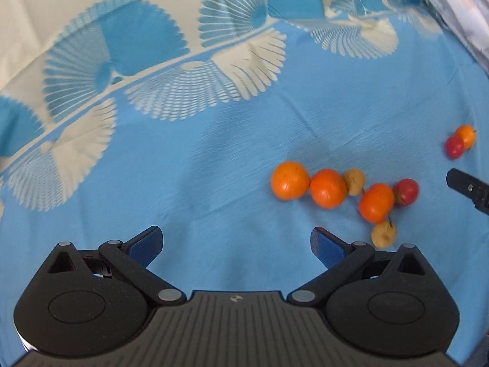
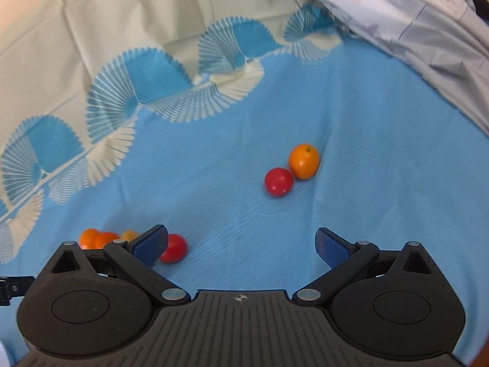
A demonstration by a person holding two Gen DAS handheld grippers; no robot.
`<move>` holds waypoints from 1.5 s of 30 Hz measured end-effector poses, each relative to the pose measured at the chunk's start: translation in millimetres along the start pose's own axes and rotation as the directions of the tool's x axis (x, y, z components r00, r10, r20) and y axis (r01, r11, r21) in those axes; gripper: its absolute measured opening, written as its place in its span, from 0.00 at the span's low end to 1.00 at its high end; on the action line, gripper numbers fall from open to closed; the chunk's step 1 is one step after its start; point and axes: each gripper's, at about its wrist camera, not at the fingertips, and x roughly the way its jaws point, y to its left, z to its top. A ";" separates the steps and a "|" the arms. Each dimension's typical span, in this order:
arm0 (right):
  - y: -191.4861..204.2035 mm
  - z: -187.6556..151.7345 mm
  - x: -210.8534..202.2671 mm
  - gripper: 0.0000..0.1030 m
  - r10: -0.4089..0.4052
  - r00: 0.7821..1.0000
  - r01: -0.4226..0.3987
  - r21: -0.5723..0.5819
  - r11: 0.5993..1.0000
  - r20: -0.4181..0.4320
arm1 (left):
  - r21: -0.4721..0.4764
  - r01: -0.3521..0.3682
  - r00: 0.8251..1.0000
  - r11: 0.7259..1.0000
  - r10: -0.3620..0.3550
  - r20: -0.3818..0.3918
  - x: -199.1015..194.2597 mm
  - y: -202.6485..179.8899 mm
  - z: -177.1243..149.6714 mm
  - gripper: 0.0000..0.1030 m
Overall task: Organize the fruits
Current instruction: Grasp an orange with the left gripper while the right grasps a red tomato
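My left hand-held gripper [image 1: 237,246] and right hand-held gripper [image 2: 241,246] both gape wide, empty. Round orange, red, tan fruits [image 1: 345,192] cluster ahead-right; red-orange pair [image 2: 292,169] lies ahead on blue cloth [image 2: 382,168].

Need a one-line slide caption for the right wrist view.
Open right gripper hovers over the blue cloth, facing a touching red fruit and orange fruit.

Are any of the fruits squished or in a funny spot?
None look squished. A red fruit and an orange fruit sit touching, away from the main bunch on the blue cloth. Both claws are open and empty.
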 end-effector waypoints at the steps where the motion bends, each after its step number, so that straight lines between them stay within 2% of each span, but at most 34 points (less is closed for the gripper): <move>1: -0.7 1.5 9.5 0.95 0.004 1.000 -0.004 -0.008 1.000 0.004 | 0.016 -0.001 1.000 1.000 0.002 -0.007 11.7 -3.9 4.1 1.00; 3: -2.3 4.0 28.4 0.93 -0.009 1.000 0.009 -0.034 0.999 0.021 | 0.039 0.008 1.000 0.999 -0.008 -0.019 31.2 -8.7 9.8 1.00; 6: -8.4 11.0 51.9 0.86 -0.080 0.997 0.080 -0.029 0.996 0.016 | 0.048 0.042 0.999 0.998 -0.041 -0.022 49.0 -10.6 16.9 1.00; 9: -5.9 12.0 63.2 0.86 -0.116 0.991 0.120 -0.067 0.991 0.061 | 0.041 0.060 0.997 0.997 -0.061 0.037 51.6 -8.4 26.1 1.00; 12: 0.1 7.4 70.7 0.86 -0.154 0.984 0.165 -0.115 0.980 0.093 | -0.005 0.101 0.994 0.995 -0.101 0.032 55.7 -1.0 35.5 1.00; 14: 3.4 4.4 70.2 0.82 -0.159 0.980 0.175 -0.140 0.975 0.116 | -0.011 0.125 0.992 0.992 -0.124 0.037 55.8 0.9 38.1 1.00; 16: 3.7 3.5 66.1 0.63 -0.143 0.981 0.161 -0.149 0.976 0.129 | -0.009 0.125 0.991 0.992 -0.124 0.053 54.7 0.0 37.3 1.00; 18: 4.4 3.0 63.0 0.54 -0.139 0.982 0.159 -0.155 0.975 0.130 | -0.021 0.144 0.988 0.989 -0.142 0.063 53.1 0.2 33.1 0.99; 19: 4.9 2.5 62.2 0.52 -0.135 0.982 0.155 -0.159 0.975 0.132 | -0.012 0.157 0.986 0.988 -0.156 0.062 53.3 0.3 30.9 0.99; 21: 5.7 1.6 61.8 0.52 -0.134 0.982 0.157 -0.172 0.973 0.136 | 0.080 0.167 0.982 0.983 -0.173 0.070 49.9 -4.6 23.7 0.99; 24: 4.0 0.9 61.1 0.52 -0.125 0.982 0.148 -0.166 0.975 0.142 | 0.232 0.066 0.991 0.970 -0.090 0.096 54.7 -16.1 11.4 0.98; 26: 4.4 -0.8 61.0 0.52 -0.125 0.981 0.150 -0.167 0.975 0.149 | 0.257 0.047 0.990 0.965 -0.079 0.114 56.6 -19.7 10.7 0.97; 28: 6.5 -2.3 62.1 0.53 -0.134 0.979 0.161 -0.175 0.971 0.157 | 0.255 0.061 0.989 0.965 -0.093 0.117 57.4 -23.3 15.9 0.86; 29: 7.4 -2.7 62.9 0.53 -0.137 0.978 0.165 -0.180 0.970 0.159 | 0.252 0.081 0.987 0.964 -0.113 0.113 57.4 -25.4 18.8 0.71; 30: 7.6 -2.7 63.2 0.54 -0.136 0.978 0.165 -0.183 0.969 0.160 | 0.245 0.104 0.985 0.964 -0.134 0.107 56.2 -27.5 21.6 0.48; 31: 7.6 -2.6 62.8 0.53 -0.135 0.978 0.163 -0.183 0.969 0.158 | 0.243 0.119 0.984 0.963 -0.146 0.100 53.9 -30.6 22.9 0.41; 32: 7.1 -2.0 61.9 0.46 -0.126 0.980 0.154 -0.183 0.971 0.156 | 0.243 0.104 0.986 0.964 -0.132 0.102 51.5 -34.2 23.3 0.41; 33: 7.3 -1.5 60.2 0.29 -0.122 0.980 0.150 -0.186 0.971 0.157 | 0.239 0.095 0.986 0.966 -0.124 0.111 48.5 -36.1 22.0 0.41; 36: 8.6 -0.9 54.6 0.29 -0.122 0.981 0.149 -0.180 0.972 0.152 | 0.212 0.078 0.987 0.974 -0.105 0.118 34.2 -32.2 14.8 0.41; 39: 11.3 1.9 38.1 0.29 -0.107 0.983 0.131 -0.164 0.978 0.151 | 0.124 0.069 0.991 0.990 -0.083 0.108 6.1 -12.2 4.4 0.41; 42: 22.8 2.1 -0.9 0.29 -0.047 0.982 0.079 -0.170 0.982 0.183 | 0.006 0.038 0.995 0.999 -0.039 0.089 -36.1 16.4 -14.4 0.41; 45: 43.6 -8.1 -57.0 0.29 0.062 0.982 -0.026 -0.199 0.980 0.179 | -0.101 0.019 0.997 0.995 -0.012 0.071 -90.3 45.5 -46.7 0.41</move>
